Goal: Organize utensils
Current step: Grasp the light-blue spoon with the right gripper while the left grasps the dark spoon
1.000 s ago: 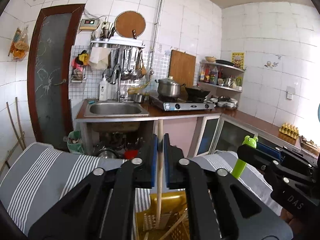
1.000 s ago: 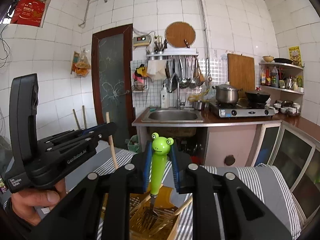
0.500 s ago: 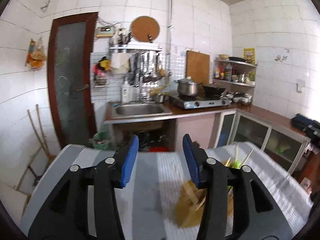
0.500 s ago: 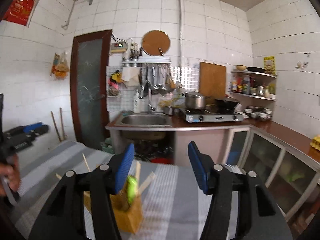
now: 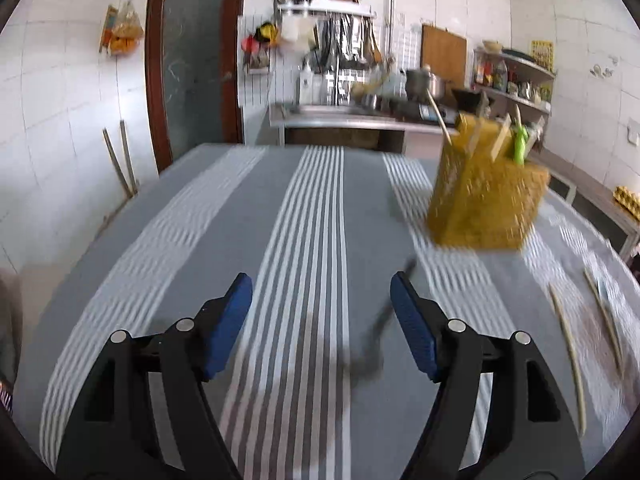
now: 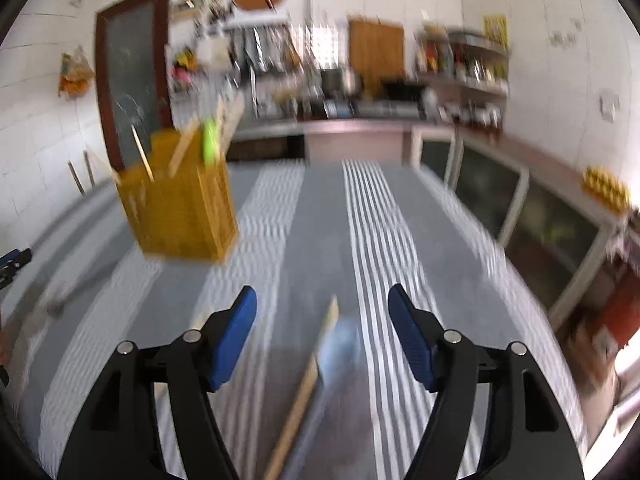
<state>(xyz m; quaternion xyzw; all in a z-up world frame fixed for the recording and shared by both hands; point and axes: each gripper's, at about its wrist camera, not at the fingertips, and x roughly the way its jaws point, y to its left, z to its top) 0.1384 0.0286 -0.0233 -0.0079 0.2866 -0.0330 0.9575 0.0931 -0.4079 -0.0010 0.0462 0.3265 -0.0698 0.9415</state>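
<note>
A yellow utensil holder (image 5: 486, 196) stands on the striped table, with chopsticks and a green frog-handled fork (image 5: 519, 146) in it; it also shows in the right wrist view (image 6: 180, 212). My left gripper (image 5: 322, 320) is open and empty, low over the cloth, with a dark blurred utensil (image 5: 380, 328) lying by its right finger. My right gripper (image 6: 322, 330) is open and empty over a wooden chopstick (image 6: 308, 380) and a blurred bluish utensil (image 6: 338, 348). More chopsticks (image 5: 568, 352) lie on the cloth at the right of the left wrist view.
The grey and white striped tablecloth (image 5: 312, 220) covers the table. A kitchen counter with a sink and stove (image 5: 360, 114) stands behind it. A glass-fronted cabinet (image 6: 500, 196) runs along the right. The other gripper's tip (image 6: 12, 264) shows at the left edge.
Both grippers let go of their utensils into the holder, opened, and dropped down toward the tablecloth. The holder now stands farther off in both views.
</note>
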